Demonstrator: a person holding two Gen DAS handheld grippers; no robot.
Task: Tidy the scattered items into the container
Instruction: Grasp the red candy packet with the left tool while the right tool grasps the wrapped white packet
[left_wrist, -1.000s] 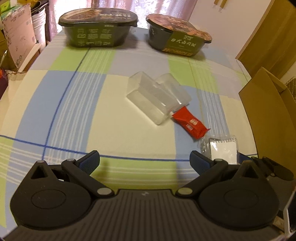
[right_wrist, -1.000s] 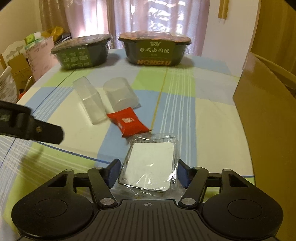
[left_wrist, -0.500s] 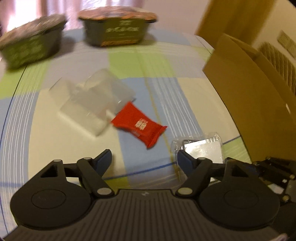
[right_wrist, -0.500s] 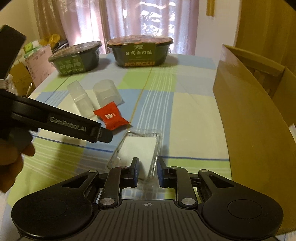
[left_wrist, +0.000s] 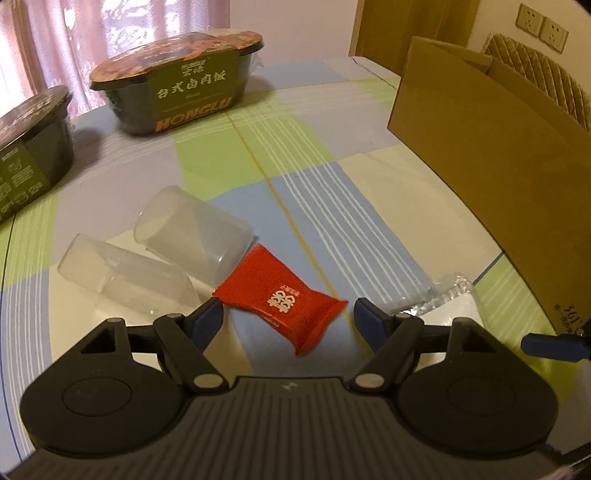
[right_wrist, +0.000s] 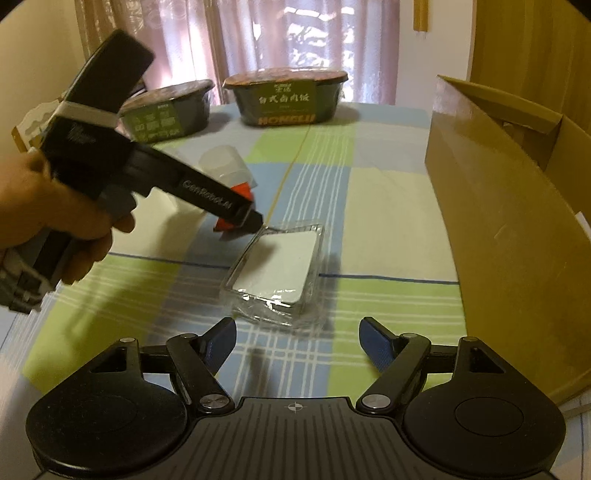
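Our left gripper (left_wrist: 288, 314) is spread wide, its fingers flanking the red packet (left_wrist: 282, 299), which lies flat on the cloth (left_wrist: 332, 206), glossy, white print on top. Our right gripper (right_wrist: 297, 338) is likewise spread and holds nothing; just ahead of it lies the clear packet (right_wrist: 277, 269) with a white insert. Two clear tubs (left_wrist: 155, 254) lie tipped beside the red packet. The box (right_wrist: 509, 221) stands at the right, flaps open.

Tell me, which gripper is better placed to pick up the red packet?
Left. The left gripper is open, with the red packet right between its fingers. The right gripper, also open, faces the clear wrapped pack instead, farther from the packet.
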